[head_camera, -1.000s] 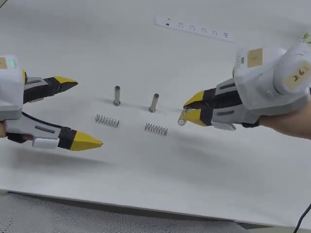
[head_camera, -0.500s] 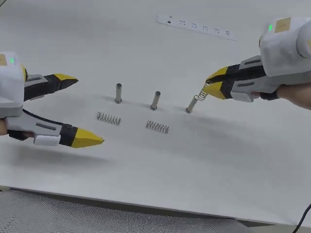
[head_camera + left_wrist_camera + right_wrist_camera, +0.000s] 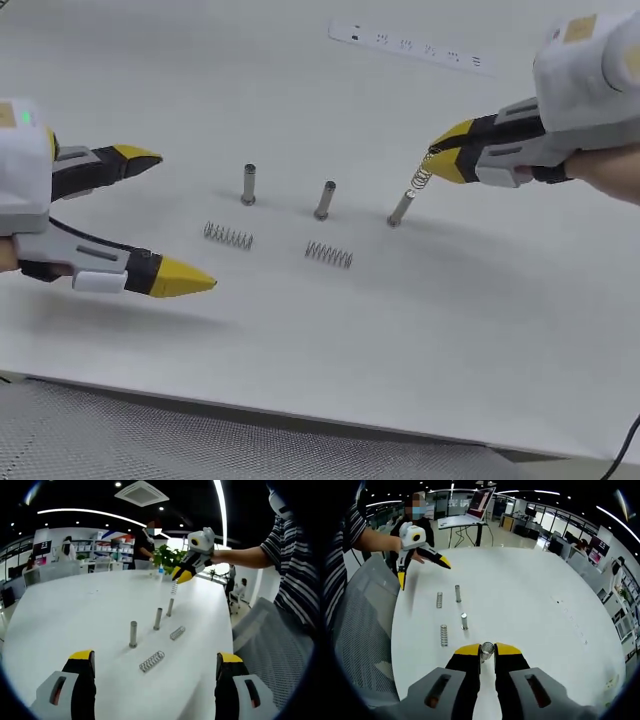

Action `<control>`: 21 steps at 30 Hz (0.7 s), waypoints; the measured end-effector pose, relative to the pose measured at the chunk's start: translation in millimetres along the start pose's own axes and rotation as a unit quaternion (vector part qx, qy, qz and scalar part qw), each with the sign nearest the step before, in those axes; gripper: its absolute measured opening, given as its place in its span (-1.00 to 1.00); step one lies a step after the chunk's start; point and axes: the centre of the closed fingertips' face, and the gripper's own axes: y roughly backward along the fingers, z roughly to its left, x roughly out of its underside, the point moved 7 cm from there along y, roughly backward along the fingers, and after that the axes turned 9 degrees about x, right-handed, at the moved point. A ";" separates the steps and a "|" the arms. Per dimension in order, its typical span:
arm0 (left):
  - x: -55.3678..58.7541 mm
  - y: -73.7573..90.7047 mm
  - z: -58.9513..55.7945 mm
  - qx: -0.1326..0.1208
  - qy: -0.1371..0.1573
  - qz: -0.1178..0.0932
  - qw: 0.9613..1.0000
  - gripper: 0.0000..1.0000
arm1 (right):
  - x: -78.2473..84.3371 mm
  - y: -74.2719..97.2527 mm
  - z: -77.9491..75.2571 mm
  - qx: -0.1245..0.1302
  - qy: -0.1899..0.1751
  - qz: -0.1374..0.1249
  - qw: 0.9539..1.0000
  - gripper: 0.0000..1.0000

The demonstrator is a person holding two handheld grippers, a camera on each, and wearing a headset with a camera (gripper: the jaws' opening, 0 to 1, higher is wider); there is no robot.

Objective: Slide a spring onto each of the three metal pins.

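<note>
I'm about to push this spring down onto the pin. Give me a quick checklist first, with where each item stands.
1. Grip: ok. The right gripper is shut on the upper end of the held spring.
2. Spring at the pin: ok. Its lower end meets the top of the end pin; whether it is threaded on, cannot tell.
3. Spring in line with the pin: cannot tell.
4. Left gripper clear: ok. It is open, off to the side.
5. Remaining parts: ok. The first pin and middle pin stand bare, with a loose spring and a second loose spring lying beside them.
</note>
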 end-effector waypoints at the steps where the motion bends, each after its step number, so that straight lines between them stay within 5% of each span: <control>1: 0.0 0.0 0.2 -0.001 0.001 -0.001 1.000 0.96 | 0.5 -0.8 -0.1 -0.001 -0.003 0.001 1.000 -0.86; 21: 3.5 4.2 2.9 -0.008 0.009 -0.003 1.000 0.96 | 8.6 -9.5 2.1 -0.002 -0.013 0.006 1.000 -0.86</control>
